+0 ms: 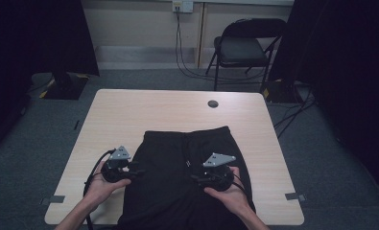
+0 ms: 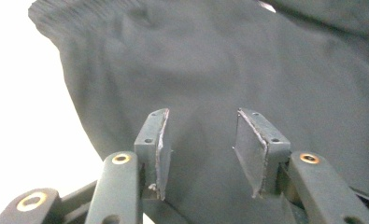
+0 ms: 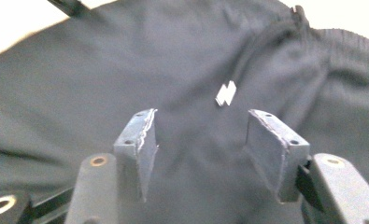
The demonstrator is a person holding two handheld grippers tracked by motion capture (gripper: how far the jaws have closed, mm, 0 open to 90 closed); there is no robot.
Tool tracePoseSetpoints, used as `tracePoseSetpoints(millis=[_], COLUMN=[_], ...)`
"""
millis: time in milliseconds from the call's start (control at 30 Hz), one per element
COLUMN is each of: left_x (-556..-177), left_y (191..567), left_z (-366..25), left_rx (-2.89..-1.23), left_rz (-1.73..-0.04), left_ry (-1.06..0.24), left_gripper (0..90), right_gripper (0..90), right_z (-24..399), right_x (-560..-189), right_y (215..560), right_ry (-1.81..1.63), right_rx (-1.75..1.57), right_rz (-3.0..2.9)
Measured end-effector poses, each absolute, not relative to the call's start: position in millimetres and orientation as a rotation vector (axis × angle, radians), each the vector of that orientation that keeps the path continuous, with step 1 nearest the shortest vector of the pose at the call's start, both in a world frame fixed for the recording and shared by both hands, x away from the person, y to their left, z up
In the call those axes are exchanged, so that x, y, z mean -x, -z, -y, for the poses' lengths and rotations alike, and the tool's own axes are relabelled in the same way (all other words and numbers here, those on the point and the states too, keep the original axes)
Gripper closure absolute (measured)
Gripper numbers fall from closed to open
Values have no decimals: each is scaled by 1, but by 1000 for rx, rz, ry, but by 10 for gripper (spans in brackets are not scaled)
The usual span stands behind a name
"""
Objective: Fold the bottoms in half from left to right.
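Hovering over the black shorts [image 1: 184, 177] spread flat on the counter [image 1: 129, 115], your left claw [image 2: 201, 149] gapes, gripping nothing. Your right claw [image 3: 201, 154] gapes too, gripping nothing.

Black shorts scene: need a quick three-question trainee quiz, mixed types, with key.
1. True or false: the left gripper is clamped on the black shorts.
2. Where does the waistband lie? A) at the table's far side from the person B) at the person's edge of the table
3. Fill in: in the right gripper view, two white tips of the ____ lie beyond the right gripper.

Key: 1 false, its jaws stand apart with nothing between them; 2 A; 3 drawstring.
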State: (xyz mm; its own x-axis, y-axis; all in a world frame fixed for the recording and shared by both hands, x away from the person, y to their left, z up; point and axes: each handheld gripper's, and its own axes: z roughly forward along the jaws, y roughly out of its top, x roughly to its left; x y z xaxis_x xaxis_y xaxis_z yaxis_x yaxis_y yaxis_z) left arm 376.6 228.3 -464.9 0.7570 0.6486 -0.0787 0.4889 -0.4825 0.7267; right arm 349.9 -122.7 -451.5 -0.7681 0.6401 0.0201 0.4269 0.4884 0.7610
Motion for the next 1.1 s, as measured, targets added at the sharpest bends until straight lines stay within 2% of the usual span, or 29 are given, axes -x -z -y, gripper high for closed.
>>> tracePoseSetpoints(millis=[33, 200, 333, 400, 633, 767, 967, 1100], left_x=[-381, -407, -423, -422, -422, -421, -421, -421], left_y=[463, 468, 488, 489, 494, 494, 495, 495], left_z=[-229, -225, -223, -220, -225, -224, -224, -223], left_rx=[-2183, -2222, -2202, -2251, -2193, -2196, -2187, -2184], left_rz=[-838, -853, -928, -866, -876, -887, -884, -892], left_ry=[-307, -323, -339, -372, -358, -357, -361, -367], left_gripper=[555, 581, 578, 563, 552, 553, 553, 553], right_gripper=[455, 515, 548, 550, 475, 393, 294, 289], right_z=[119, 85, 42, 26, -38, -66, -88, -94], right_x=[-348, -334, -330, -329, -322, -321, -321, -313], right_y=[445, 422, 426, 432, 460, 479, 493, 499], right_ry=[-1173, -1217, -1233, -1253, -1233, -1184, -1181, -1153], right_rx=[-896, -794, -721, -711, -580, -536, -570, -507], right_rz=[-2465, -2516, -2591, -2628, -2744, -2790, -2778, -2716])
